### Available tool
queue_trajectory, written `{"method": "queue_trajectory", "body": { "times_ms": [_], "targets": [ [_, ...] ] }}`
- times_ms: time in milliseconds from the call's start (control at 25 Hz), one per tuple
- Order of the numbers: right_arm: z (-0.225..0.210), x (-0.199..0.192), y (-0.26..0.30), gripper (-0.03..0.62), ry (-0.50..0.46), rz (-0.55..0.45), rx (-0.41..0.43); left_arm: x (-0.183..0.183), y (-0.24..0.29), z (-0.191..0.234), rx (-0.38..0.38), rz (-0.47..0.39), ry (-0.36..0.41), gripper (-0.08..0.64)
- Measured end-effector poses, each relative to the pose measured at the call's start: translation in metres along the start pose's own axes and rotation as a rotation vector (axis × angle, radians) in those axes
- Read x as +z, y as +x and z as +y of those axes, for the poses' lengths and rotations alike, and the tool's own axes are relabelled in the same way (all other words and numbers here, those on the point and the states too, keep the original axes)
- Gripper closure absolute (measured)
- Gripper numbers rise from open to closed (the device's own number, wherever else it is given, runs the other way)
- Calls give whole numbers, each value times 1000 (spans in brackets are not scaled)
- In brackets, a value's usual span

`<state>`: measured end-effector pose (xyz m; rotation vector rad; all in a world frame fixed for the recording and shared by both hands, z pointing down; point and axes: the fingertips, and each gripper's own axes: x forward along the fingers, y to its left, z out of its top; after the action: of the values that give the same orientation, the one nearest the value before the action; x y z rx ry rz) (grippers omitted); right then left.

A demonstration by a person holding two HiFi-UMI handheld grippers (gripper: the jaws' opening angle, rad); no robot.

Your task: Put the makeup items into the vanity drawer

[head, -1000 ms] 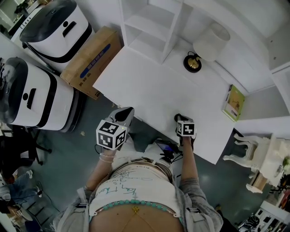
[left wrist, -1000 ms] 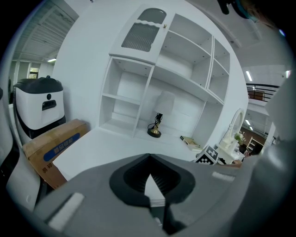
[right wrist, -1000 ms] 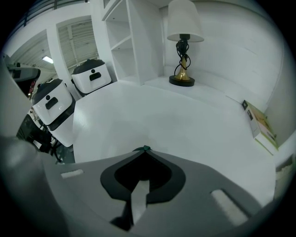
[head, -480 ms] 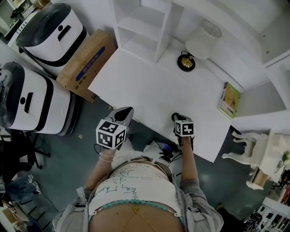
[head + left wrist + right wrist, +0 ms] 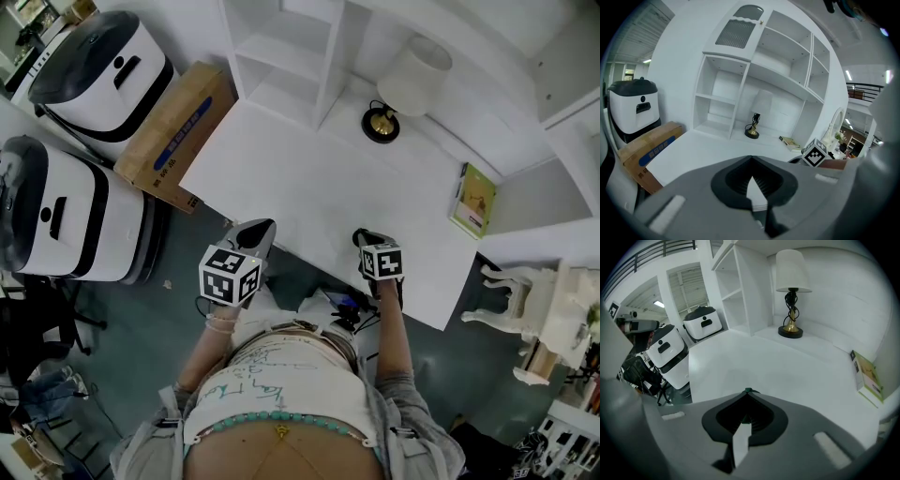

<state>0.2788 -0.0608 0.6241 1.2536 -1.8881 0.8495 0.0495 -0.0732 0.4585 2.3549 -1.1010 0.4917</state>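
White laminate covers the vanity desk [image 5: 309, 183] in the head view, bare but for a brass-footed lamp [image 5: 382, 124] and a thin yellow-green book [image 5: 472, 200]. The left gripper [image 5: 262, 228] and the right gripper [image 5: 362, 238] hang at the desk's near edge, both pointing away from the person. A small dark clutter [image 5: 339, 307] with a violet glint lies below that edge, back toward the body and nearer the right gripper. Whether it is the makeup cannot be told, nor its long axis, and no drawer front can be made out.

From the left gripper view, the left gripper [image 5: 751, 158] has its matt grey jaws pressed together on nothing. Smooth desk [image 5: 708, 140], lamp [image 5: 752, 126] and a cardboard box [image 5: 647, 150] lie beyond.

From the right gripper view, the right gripper [image 5: 746, 393] is likewise closed, with a green fleck at its tip too small to name. Ahead lie only the desk [image 5: 787, 366], the lamp [image 5: 791, 291] and the book [image 5: 866, 376]. Any pick probably means turning back and down.
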Motion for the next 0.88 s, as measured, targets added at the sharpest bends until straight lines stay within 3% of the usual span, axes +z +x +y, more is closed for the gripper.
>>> {"method": "queue_trajectory", "body": {
  "times_ms": [880],
  "targets": [
    [37,36,-37,563,-132,-21,80,-9,1,7,16,13,-17,558]
  ]
}}
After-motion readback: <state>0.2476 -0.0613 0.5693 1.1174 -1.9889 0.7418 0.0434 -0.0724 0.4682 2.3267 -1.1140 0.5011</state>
